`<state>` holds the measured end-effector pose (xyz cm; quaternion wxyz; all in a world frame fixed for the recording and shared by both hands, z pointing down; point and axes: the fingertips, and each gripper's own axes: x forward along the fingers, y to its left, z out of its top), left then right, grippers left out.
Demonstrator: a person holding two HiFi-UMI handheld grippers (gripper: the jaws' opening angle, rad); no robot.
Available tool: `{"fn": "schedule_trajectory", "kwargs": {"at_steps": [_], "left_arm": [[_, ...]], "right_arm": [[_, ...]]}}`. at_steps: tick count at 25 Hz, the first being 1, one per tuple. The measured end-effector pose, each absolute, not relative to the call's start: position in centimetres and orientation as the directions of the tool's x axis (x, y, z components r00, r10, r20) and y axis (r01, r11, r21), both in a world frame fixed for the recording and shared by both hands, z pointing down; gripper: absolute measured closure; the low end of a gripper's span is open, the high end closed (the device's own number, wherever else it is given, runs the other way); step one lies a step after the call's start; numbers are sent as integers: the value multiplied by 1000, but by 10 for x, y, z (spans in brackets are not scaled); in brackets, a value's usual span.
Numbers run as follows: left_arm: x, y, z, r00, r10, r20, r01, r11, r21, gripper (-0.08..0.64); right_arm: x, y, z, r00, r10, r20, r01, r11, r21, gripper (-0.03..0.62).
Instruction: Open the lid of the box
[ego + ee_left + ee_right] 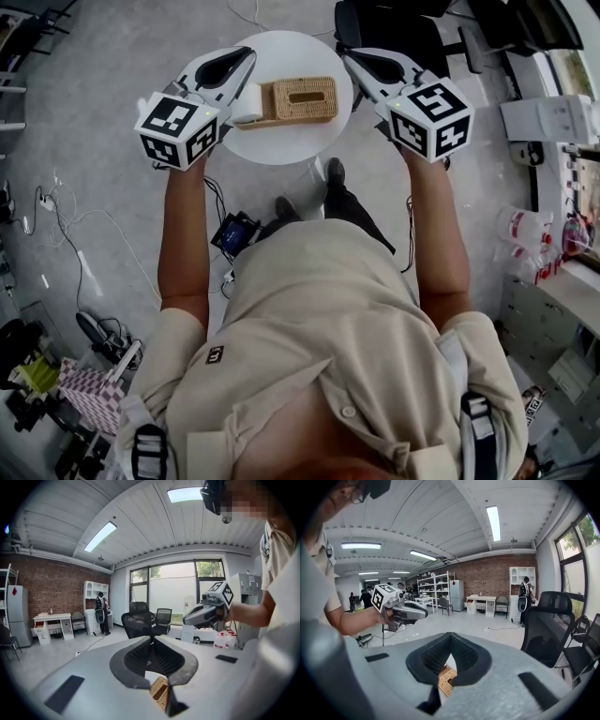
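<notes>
A woven wicker box (305, 98) with a slot in its lid lies on a small round white table (281, 145), and the lid is down. My left gripper (246, 58) hovers above the box's left end, shut and empty. My right gripper (351, 58) hangs to the right of the box, also shut with nothing in it. Below the closed jaws of the left gripper view (151, 639) a corner of the box (159, 692) shows, and the right gripper (186, 619) is in the air beyond. The right gripper view (451, 637) shows the box (446, 679) underneath and the left gripper (425, 615) opposite.
A white roll-shaped object (248, 103) sits against the box's left end. A black office chair (394, 28) stands behind the table. Cables (56, 216) and a small device (234, 232) lie on the floor, and my feet (333, 173) are near the table's base.
</notes>
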<state>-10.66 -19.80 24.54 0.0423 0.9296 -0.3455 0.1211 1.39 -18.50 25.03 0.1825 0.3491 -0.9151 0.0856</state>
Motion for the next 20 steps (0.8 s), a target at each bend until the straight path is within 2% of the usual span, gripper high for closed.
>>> {"fn": "schedule_trajectory", "kwargs": {"at_steps": [8, 20], "left_arm": [[-108, -234, 277, 685, -666, 296, -707, -706, 47, 541], [-110, -261, 350, 648, -647, 402, -740, -659, 133, 541]], "right_arm": [[19, -232, 274, -716, -552, 428, -629, 776, -52, 601], [22, -265, 327, -726, -497, 475, -614, 779, -124, 601]]}}
